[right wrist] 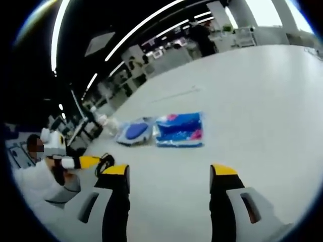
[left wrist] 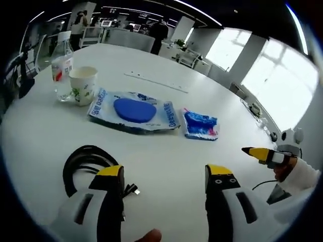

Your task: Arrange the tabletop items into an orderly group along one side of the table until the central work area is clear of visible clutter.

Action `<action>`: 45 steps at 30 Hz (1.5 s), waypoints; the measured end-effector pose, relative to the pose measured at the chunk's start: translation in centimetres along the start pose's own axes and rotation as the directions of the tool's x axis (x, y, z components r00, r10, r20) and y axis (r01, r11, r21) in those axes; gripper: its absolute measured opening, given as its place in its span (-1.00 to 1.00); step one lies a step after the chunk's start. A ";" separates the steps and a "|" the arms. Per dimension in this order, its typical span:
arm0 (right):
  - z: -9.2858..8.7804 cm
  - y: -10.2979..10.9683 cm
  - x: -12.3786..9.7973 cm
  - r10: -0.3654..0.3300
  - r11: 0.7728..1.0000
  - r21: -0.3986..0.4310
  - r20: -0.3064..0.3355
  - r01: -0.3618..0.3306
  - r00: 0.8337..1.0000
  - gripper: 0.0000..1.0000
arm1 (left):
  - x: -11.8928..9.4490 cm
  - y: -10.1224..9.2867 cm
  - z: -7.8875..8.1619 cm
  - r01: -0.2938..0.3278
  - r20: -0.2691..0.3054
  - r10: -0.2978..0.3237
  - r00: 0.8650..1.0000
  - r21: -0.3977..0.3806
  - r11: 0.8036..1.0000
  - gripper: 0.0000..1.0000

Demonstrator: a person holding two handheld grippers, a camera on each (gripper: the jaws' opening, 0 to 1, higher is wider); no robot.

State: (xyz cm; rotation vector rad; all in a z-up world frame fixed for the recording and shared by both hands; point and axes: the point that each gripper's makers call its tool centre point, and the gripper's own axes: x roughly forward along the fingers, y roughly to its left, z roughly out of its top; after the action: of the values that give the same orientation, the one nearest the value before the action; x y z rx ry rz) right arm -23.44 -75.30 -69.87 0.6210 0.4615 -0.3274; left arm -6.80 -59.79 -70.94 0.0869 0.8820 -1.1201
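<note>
Behind the left gripper's (left wrist: 164, 176) left jaw, part of the coiled black cable (left wrist: 83, 164) is hidden. The plastic bottle (left wrist: 61, 70) stands half covered by the paper cup (left wrist: 82, 85) far ahead to the left. Print on the wipes pack (left wrist: 133, 112) is too blurred to read. Right of the claw, the right gripper (left wrist: 262, 155) is cut off at the picture's edge.

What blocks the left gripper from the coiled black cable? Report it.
Nothing visible does. The left gripper hangs open over the white table, and the coiled black cable lies just beside its left jaw, with no item between them. The wipes pack sits farther off.
</note>
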 end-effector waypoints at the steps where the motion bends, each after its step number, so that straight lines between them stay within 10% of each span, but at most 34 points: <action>1: 0.0 0.1 -0.1 0.003 1.000 0.003 0.002 -0.003 1.000 0.25 | -0.1 0.3 -0.2 -0.010 -0.016 0.011 1.000 0.032 0.999 0.29; 8: -0.2 0.3 -0.9 0.004 1.000 0.026 0.021 -0.004 1.000 0.21 | -0.4 2.9 -2.2 -0.067 -0.126 0.104 0.987 0.270 0.961 0.11; 22: -1.2 0.7 -0.9 0.004 0.999 0.053 0.000 -0.004 1.000 0.08 | 0.7 4.6 -5.5 -0.045 -0.205 0.110 0.973 0.297 0.954 -0.30; 26: -1.4 1.2 -0.7 0.008 0.999 0.051 -0.015 -0.008 1.000 0.05 | 0.7 6.4 -5.1 -0.096 -0.193 0.191 0.962 0.415 0.905 -0.66; 37: -0.9 1.9 -0.5 0.022 0.998 0.059 -0.009 -0.021 1.000 0.02 | 0.3 5.9 -4.6 -0.037 -0.202 0.117 0.972 0.360 0.932 -0.81; 45: -1.4 3.0 -0.1 0.044 0.999 0.030 -0.031 -0.043 0.999 0.01 | -1.2 2.0 -0.3 0.044 -0.043 -0.035 0.998 0.232 0.972 -0.84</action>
State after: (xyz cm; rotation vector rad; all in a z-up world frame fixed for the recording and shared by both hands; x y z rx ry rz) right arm -22.65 -72.11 -69.36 0.6645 0.4737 -0.2838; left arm -5.53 -57.82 -71.09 0.2865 0.7857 -1.2598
